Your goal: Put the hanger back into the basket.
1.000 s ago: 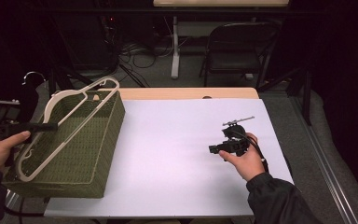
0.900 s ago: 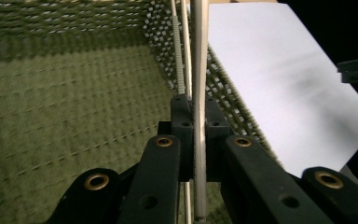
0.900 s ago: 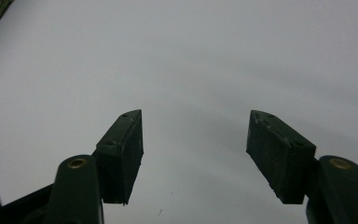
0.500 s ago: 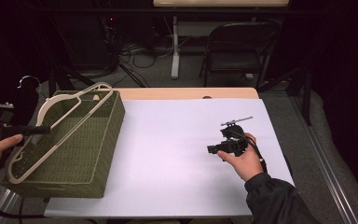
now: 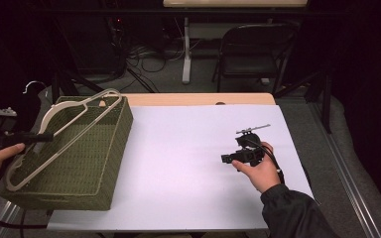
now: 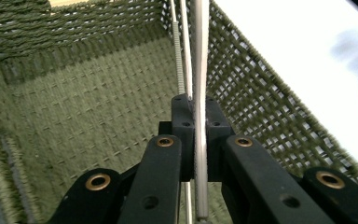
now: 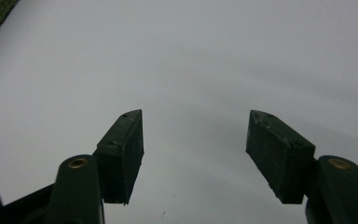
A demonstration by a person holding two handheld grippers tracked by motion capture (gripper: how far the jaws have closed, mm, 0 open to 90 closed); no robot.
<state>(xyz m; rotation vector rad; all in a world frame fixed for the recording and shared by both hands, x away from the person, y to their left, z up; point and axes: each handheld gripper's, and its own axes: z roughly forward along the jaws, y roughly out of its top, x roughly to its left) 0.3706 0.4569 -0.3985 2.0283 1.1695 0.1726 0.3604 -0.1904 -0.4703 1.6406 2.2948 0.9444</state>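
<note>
Two grippers: one in each hand, at opposite ends of the counter point(image 5: 178, 148).
Hangers: two pale ones, resting together across the rim of the basket point(image 5: 94, 163).
Basket: one, green and woven, on the counter's left side.
Left gripper point(image 5: 42, 136): jaws clamped on the bar of one hanger point(image 5: 69, 119), the second lying just beside it.
Hanger direction: long axis slanting from near left to far right; metal hook point(image 5: 30, 85) sticking out beyond the basket's far left corner.
Right gripper point(image 5: 225, 158): jaws apart, nothing between them, above bare white counter.
Chair point(image 5: 253, 49): one, folding, behind the counter.
</note>
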